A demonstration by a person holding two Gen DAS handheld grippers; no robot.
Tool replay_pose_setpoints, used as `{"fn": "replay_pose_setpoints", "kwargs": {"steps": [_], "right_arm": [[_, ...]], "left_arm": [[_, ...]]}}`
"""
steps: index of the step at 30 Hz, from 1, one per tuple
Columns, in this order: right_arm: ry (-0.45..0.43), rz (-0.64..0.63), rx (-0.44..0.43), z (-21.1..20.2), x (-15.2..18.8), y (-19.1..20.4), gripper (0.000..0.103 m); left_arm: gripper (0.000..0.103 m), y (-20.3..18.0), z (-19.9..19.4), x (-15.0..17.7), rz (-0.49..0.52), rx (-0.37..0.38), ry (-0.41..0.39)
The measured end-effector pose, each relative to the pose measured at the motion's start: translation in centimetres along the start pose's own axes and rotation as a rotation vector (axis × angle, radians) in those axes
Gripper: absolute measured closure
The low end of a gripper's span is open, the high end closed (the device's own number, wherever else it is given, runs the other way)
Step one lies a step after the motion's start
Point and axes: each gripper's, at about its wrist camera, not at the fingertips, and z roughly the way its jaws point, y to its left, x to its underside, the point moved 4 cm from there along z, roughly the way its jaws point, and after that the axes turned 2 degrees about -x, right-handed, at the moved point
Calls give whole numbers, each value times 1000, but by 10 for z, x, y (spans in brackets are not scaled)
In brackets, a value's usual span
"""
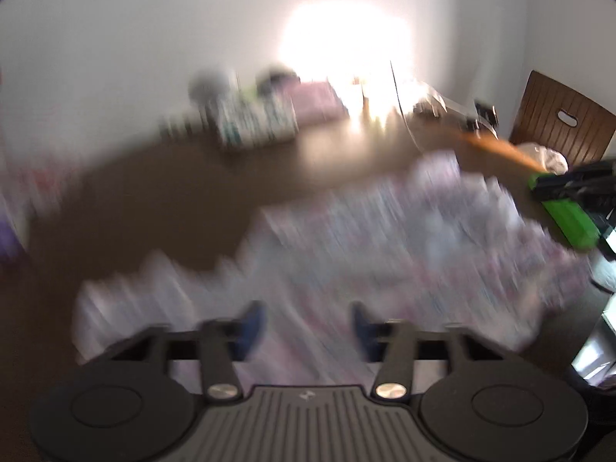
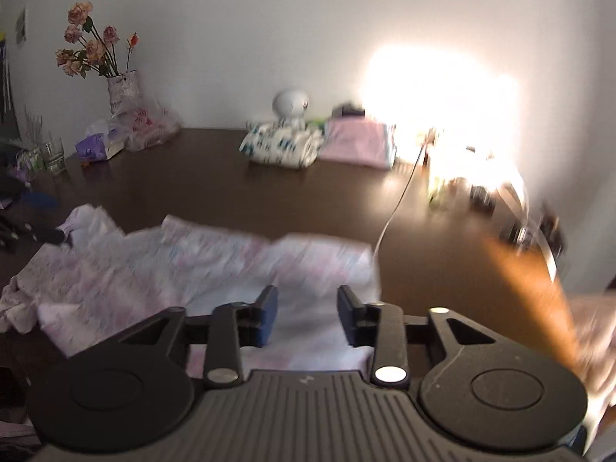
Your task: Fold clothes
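Left wrist view, v. blurred: left claw (image 1: 308, 327) jaws wide apart, nothing between, above pale pink garment (image 1: 404, 238) spread on dark table (image 1: 154, 192). Right wrist view: right claw (image 2: 307, 317) partly open, nothing gripped, over garment's near right edge. Folded clothes (image 2: 283, 146) at table's far side, flower vase (image 2: 122, 88) far left.

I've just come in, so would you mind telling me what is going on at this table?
A person is folding clothes with a handheld gripper in each hand. A pale pink patterned garment lies spread and rumpled on the dark table. The left gripper and the right gripper are both above it with jaws apart, and nothing is held. Two folded items, a white patterned one and a pink one, sit by the far wall.
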Motion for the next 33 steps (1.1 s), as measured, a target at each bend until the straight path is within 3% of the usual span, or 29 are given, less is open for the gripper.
{"fn": "replay_pose_setpoints", "kwargs": {"steps": [1, 3, 5, 9, 11, 15, 19, 22, 24, 28, 33], "right_arm": [[20, -45, -24, 10, -16, -5, 62], [132, -129, -127, 45, -36, -6, 55], [255, -217, -204, 85, -46, 0, 55], [398, -435, -192, 144, -48, 16, 57], [455, -468, -222, 163, -48, 18, 56], [532, -494, -234, 193, -44, 15, 56], [531, -474, -256, 198, -38, 11, 56], [528, -457, -266, 195, -35, 10, 59], [528, -449, -269, 193, -32, 10, 69], [492, -469, -252, 180, -30, 15, 94], [374, -483, -193, 141, -36, 19, 100]], "left_arm": [[20, 8, 5, -17, 78, -9, -8], [20, 19, 35, -43, 206, 47, 8], [21, 27, 76, -56, 263, 185, 34], [25, 24, 138, -63, 312, 321, 59], [25, 25, 157, -59, 334, 393, 67], [28, 27, 196, -49, 336, 456, 131], [40, 36, 206, -41, 301, 494, 113], [69, 40, 200, -38, 294, 520, 96], [99, 44, 199, -37, 261, 533, 114], [102, 43, 189, -34, 250, 513, 106], [103, 46, 149, -45, 230, 433, -15]]}}
